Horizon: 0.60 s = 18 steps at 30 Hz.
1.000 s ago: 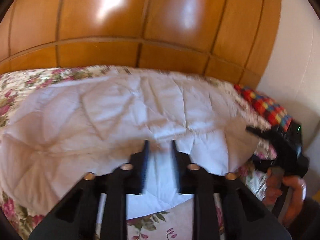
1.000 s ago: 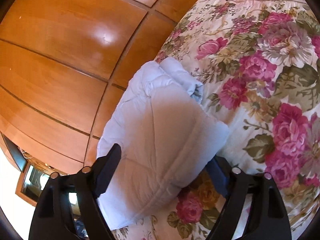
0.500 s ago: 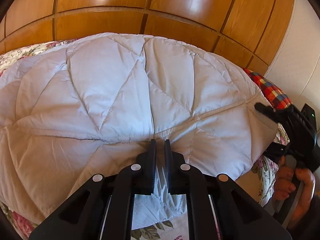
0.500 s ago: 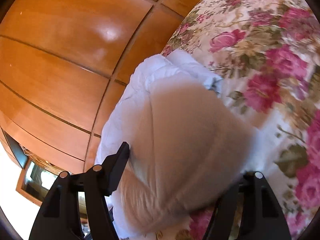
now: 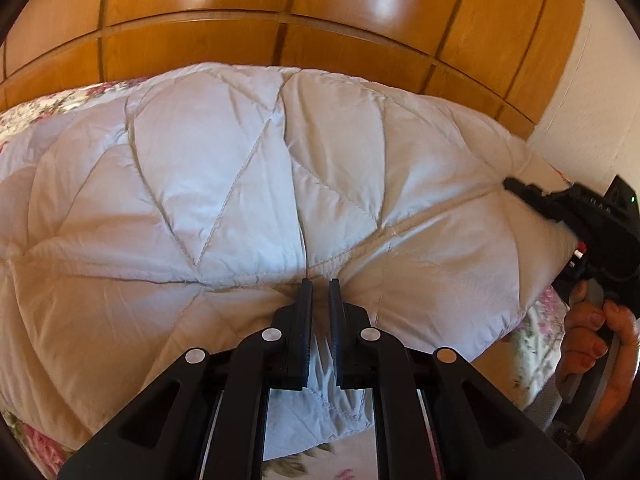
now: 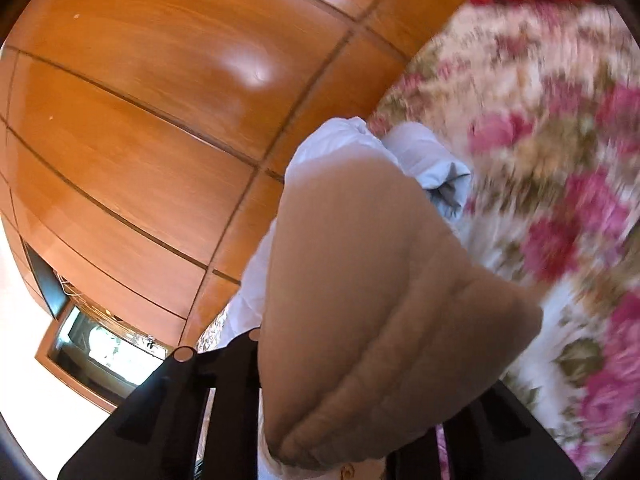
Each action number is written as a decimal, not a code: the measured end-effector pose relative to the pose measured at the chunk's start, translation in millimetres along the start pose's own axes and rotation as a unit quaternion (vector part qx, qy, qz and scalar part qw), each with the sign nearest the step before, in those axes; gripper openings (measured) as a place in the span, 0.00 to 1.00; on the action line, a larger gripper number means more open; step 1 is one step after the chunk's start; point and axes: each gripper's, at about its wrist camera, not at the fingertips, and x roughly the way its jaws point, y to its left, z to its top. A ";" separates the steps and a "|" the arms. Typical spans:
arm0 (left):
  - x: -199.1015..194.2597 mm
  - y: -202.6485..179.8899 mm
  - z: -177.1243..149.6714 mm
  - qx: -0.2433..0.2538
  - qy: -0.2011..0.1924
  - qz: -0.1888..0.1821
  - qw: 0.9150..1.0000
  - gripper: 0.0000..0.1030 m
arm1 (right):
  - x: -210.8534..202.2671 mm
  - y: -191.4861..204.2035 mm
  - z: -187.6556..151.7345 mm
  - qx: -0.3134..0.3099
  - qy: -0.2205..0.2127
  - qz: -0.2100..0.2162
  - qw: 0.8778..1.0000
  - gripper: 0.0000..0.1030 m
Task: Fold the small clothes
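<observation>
Quilted white cloth (image 5: pixel 248 184) lies spread across the floral bedspread (image 6: pixel 560 168), its long axis running side to side in front of your left gripper (image 5: pixel 320 300), with the wooden panelling (image 5: pixel 280 0) behind it. Your left gripper is pinched tight on the cloth's near edge at about the middle, a flap of fabric bunched between its fingers (image 5: pixel 304 332). Your right gripper (image 5: pixel 532 196) sits at the cloth's right-hand end (the short side), and its jaws are closing on the corner; in its own view the fabric drapes over the fingers, so contact there is hidden. Both hands sit on the near side, so the fold likely goes away from you, towards the panelling. Lift both ends evenly, or the padding may sag between them.
</observation>
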 end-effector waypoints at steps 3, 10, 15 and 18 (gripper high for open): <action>-6.2 -12.3 1.8 0.014 0.001 -0.026 1.000 0.07 | -23.3 -1.8 14.1 -0.006 -0.021 -0.017 1.000 0.18; -37.0 -33.9 8.6 0.056 -0.026 -0.049 0.997 0.08 | -85.8 -28.2 39.0 -0.009 -0.079 -0.102 0.992 0.18; -59.7 2.6 15.8 0.001 -0.062 0.012 0.998 0.08 | -103.7 -38.8 42.6 -0.007 -0.085 -0.166 0.982 0.18; -69.4 32.9 13.5 -0.038 -0.074 0.058 0.995 0.42 | -96.3 -17.8 42.5 -0.061 -0.088 -0.195 0.975 0.18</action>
